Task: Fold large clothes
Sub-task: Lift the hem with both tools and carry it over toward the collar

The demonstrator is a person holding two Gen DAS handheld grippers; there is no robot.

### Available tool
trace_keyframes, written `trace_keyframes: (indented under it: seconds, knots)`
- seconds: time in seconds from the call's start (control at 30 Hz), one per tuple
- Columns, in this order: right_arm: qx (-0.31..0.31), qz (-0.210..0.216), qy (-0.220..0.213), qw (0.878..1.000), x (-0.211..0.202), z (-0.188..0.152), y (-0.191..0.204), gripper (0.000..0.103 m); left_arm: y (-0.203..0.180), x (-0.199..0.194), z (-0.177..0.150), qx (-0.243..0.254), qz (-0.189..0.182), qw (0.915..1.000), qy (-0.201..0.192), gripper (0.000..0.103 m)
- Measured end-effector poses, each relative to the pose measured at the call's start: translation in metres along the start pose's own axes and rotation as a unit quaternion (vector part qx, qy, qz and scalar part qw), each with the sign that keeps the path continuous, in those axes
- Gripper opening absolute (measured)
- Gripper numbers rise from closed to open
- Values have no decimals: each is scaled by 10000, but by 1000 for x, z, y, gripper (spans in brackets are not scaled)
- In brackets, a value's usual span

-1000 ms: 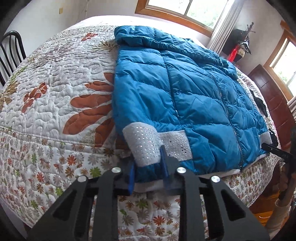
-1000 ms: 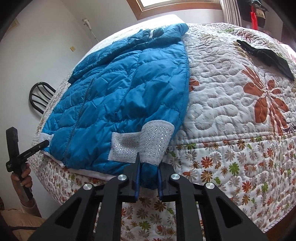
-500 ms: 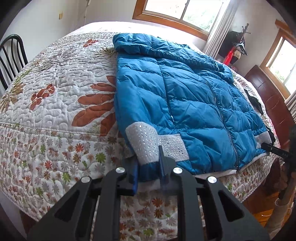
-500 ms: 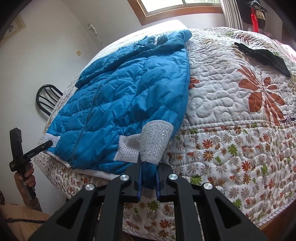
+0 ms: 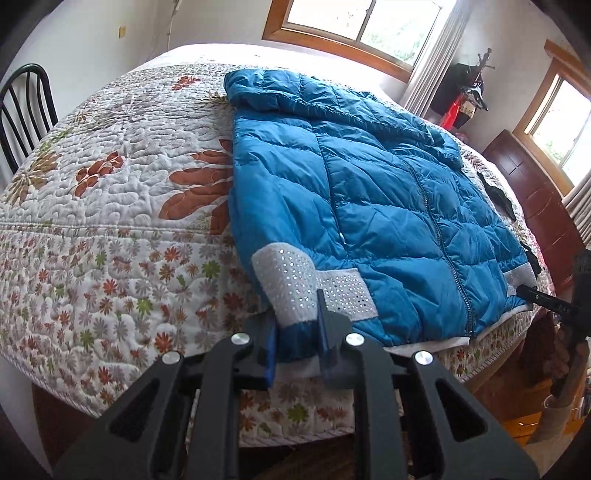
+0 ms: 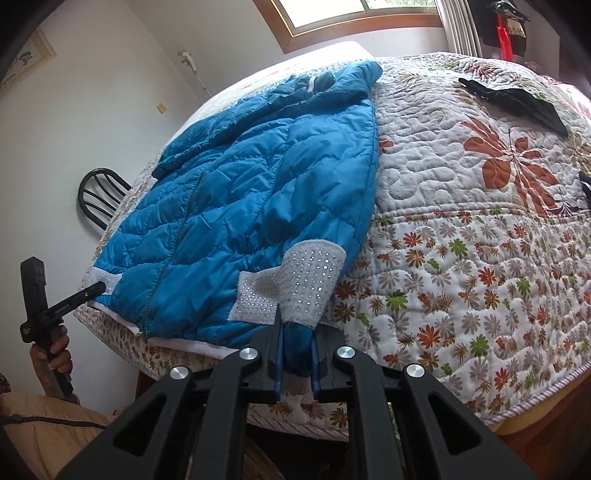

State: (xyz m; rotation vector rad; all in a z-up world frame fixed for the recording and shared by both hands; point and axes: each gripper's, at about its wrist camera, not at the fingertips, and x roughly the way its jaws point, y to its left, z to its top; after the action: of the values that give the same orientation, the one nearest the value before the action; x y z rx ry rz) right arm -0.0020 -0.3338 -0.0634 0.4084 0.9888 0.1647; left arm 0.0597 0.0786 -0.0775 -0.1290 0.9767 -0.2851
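Two tools, left tool (image 5: 297,332) and right tool (image 6: 295,354), each clamping blue jacket (image 5: 369,192) hem, black garment (image 6: 517,99) beside.

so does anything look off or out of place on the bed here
Nothing looks damaged or spilled. The jacket lies flat, zipped, its hem over the bed edge, each gripper clamped on a sleeve cuff. Only stray: a black item on the quilt's far side.

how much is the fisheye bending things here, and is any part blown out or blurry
Left wrist view: the quilted bed bulges like a dome, black vignette fills the corners, the windows are overexposed, and the blue jacket is sharp. Right wrist view: same barrel bulge and dark corners, the window is blown white, the white pillow area by it is nearly washed out, and the jacket cuff stays crisp.
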Motion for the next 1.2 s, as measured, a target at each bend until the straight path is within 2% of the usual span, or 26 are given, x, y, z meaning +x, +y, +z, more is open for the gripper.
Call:
trace_keyframes:
  seconds: [0.17, 0.3, 0.57, 0.73, 0.9, 1.2]
  knots:
    - [75, 291, -156, 9994, -7, 13, -5, 10, 2, -8, 6, -5, -181, 9998, -88, 16]
    - [-77, 448, -331, 9984, -20, 30, 2, 10, -2, -21, 20, 93, -378, 9988, -304, 16]
    - [-371, 641, -523, 9959, -40, 86, 16, 10, -6, -31, 68, 110, -788, 9950, -603, 16]
    - [-312, 822, -616, 9942, -53, 129, 17, 10, -4, -35, 116, 32, -1030, 9911, -847, 16]
    - [-228, 949, -642, 9931, -53, 188, 21, 10, -5, -28, 176, -46, -1236, 9875, -980, 16]
    - [106, 791, -387, 9961, -14, 293, 19, 10, -6, 17, 277, -188, -1235, 9882, -882, 16]
